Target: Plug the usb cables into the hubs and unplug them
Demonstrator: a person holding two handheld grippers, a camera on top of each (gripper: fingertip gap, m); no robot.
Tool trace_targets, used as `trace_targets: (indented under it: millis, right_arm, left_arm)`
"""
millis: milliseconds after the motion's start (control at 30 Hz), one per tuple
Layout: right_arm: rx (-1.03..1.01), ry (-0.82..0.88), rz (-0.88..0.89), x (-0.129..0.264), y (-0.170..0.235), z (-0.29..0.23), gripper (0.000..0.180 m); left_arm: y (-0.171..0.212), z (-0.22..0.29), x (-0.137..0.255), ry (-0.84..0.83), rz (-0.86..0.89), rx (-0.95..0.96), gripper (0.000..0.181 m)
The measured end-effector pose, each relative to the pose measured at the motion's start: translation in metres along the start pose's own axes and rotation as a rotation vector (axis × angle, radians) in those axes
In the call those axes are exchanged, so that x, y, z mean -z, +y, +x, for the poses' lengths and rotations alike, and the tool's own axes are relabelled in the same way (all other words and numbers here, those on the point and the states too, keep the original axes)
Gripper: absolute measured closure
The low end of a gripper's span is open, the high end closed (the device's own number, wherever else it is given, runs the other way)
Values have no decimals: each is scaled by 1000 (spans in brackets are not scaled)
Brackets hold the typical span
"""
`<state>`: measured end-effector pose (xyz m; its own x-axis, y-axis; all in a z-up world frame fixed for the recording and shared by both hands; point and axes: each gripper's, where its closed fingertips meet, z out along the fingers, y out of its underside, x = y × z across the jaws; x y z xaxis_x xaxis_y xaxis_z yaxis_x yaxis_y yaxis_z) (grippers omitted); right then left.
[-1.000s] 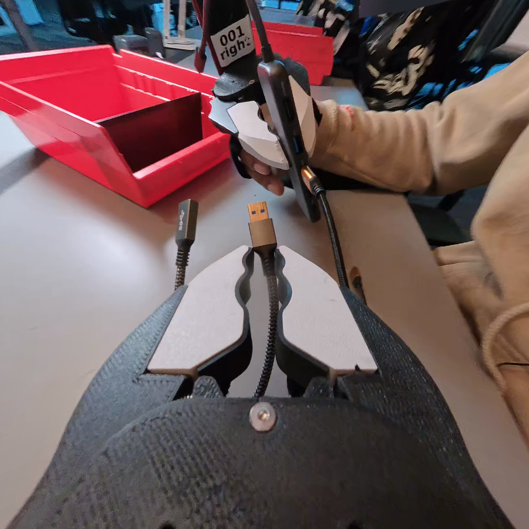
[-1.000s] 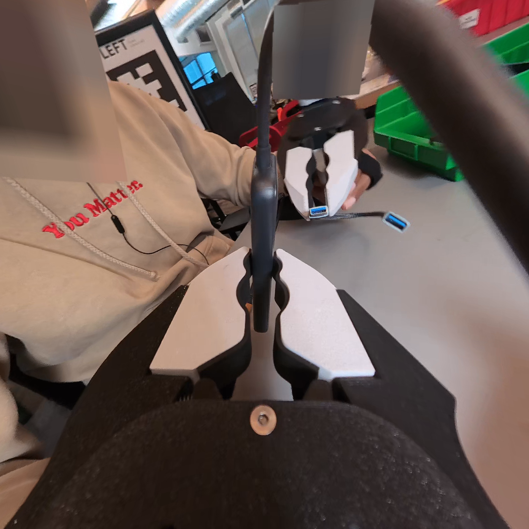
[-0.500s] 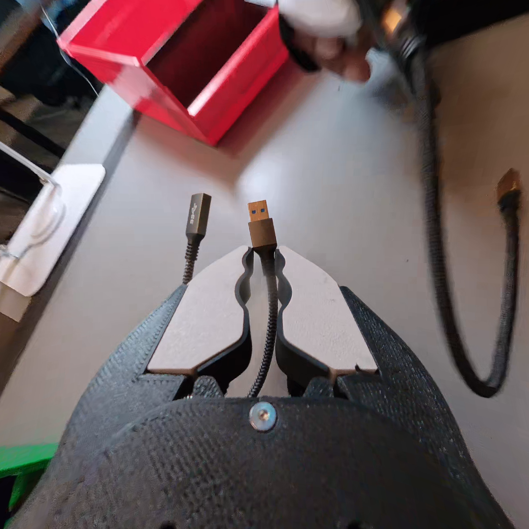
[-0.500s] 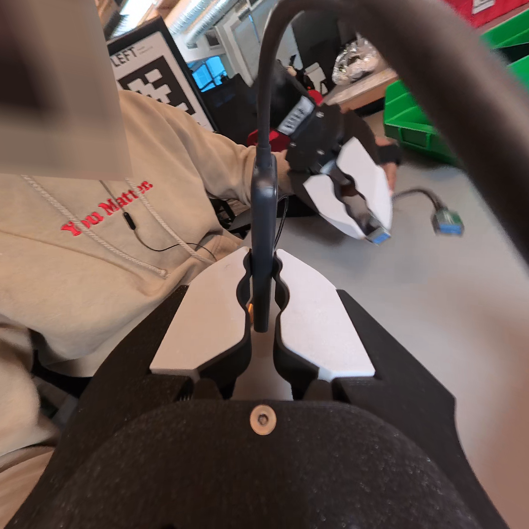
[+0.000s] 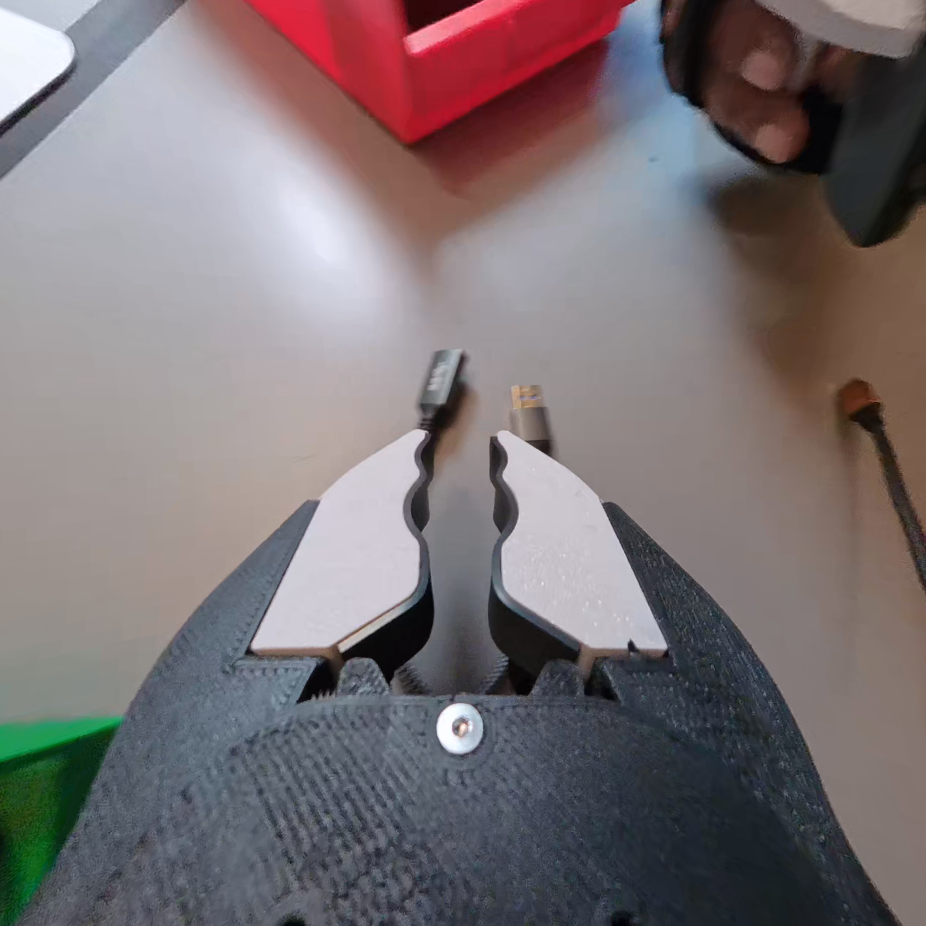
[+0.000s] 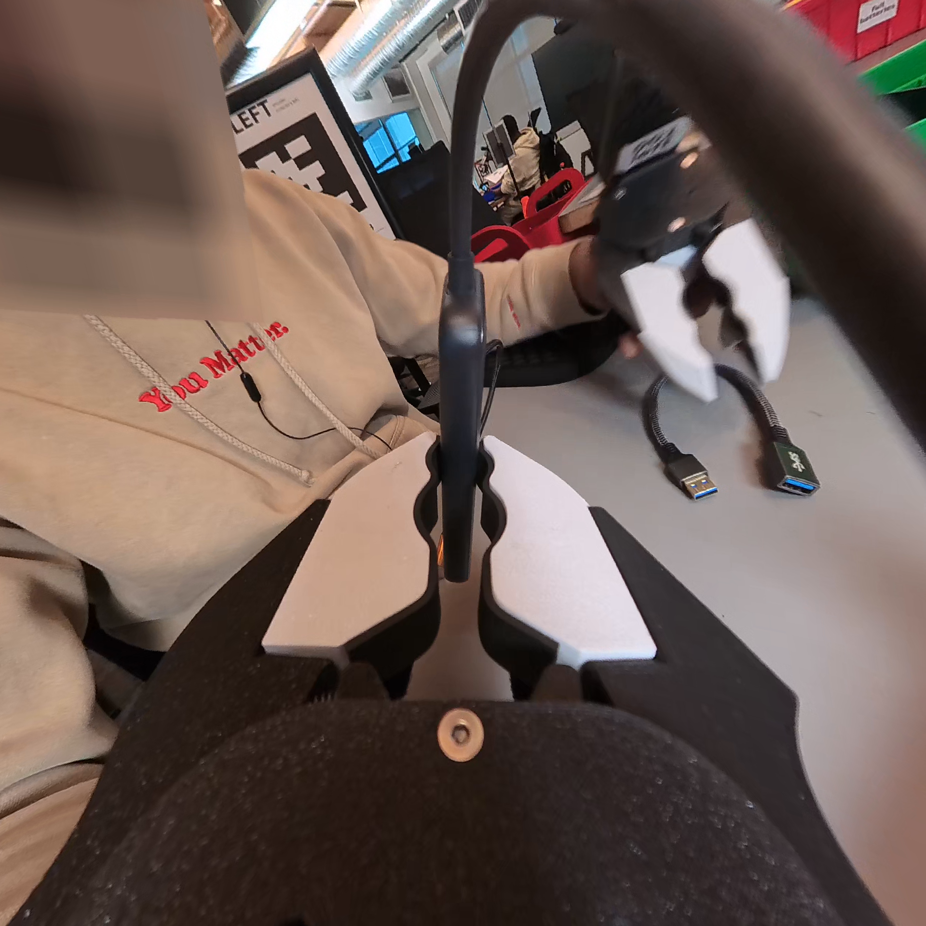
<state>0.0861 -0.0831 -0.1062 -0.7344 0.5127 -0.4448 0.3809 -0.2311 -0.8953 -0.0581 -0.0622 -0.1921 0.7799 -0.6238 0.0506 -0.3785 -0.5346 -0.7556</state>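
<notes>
A: Entry, left side first. Our left gripper (image 5: 458,440) has let go: a second ago its white fingers (image 5: 361,546) were pinched on the short braided grey USB extension cable (image 6: 656,426) just behind the plug, and now they stand spread with only bare grey tabletop (image 5: 200,280) in the gap.

B: Agreed. We note the cable now lies on the table in a U. Its metal male plug with the blue insert (image 5: 527,411) sits just beyond the right fingertip, partly hidden by it, and its dark female socket end (image 5: 441,383) lies just beyond the left fingertip. The two ends lie side by side, close but apart, both pointing away from us.

A: From the right wrist view the left gripper hovers over the bend of that cable, above it and not touching so far as we can tell; that part is blurred.

B: Right side. Our right gripper (image 6: 460,453) remains clamped on the slim dark grey USB hub (image 6: 461,401), held upright and edge-on, its own black lead (image 6: 463,150) arching up out of the top.

A: We read this as an unplug completed and the cable set down; no plug from it is in the hub now. We cannot see the hub's ports from here.

B: Farther off: a second braided cable with a copper-coloured tip (image 5: 859,398) lies well to the right, then the corner of a red plastic bin (image 5: 451,85).
</notes>
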Motion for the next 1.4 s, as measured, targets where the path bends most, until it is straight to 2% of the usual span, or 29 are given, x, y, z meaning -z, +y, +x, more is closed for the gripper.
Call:
trace_targets:
  millis: [167,300,400,500,567,633,733,867,967,1100,1233,1400]
  right_arm:
    - [6,10,-24,-2,3,0,168]
    - [14,14,-23,-2,1,-1,168]
    - [24,24,-23,-2,0,0,168]
    - [32,35,-10,-1,-3,0,168]
    - [35,40,-5,0,-4,1,168]
    - [36,43,-5,0,-4,1,168]
    - [38,49,-4,1,-4,1,168]
    - [41,48,-5,0,-4,1,168]
    - [43,53,-7,0,-4,1,168]
    - [41,55,-7,0,-4,2,168]
    - [41,60,-10,0,-4,3,168]
    - [45,59,-9,1,-5,2,168]
  left_arm:
    - [26,-23,-11,-34,-208,-9,155]
    - [27,-28,-15,-61,-240,-73,163]
    - [2,-46,-3,-229,-131,-157,170]
    - [-37,-66,29,-462,49,-223,174]
    - [-55,-64,49,-548,125,-307,175]
    - [-58,-46,52,-491,143,-385,175]
    - [-35,-14,40,-308,78,-457,177]
    - [-3,10,25,-88,-11,-376,177]
    - [-9,-6,32,-127,28,-284,176]
    - [-8,-47,34,-285,19,-135,172]
    - [6,-76,20,-409,-76,-106,167]
    - [19,-88,1,-456,-258,-145,156]
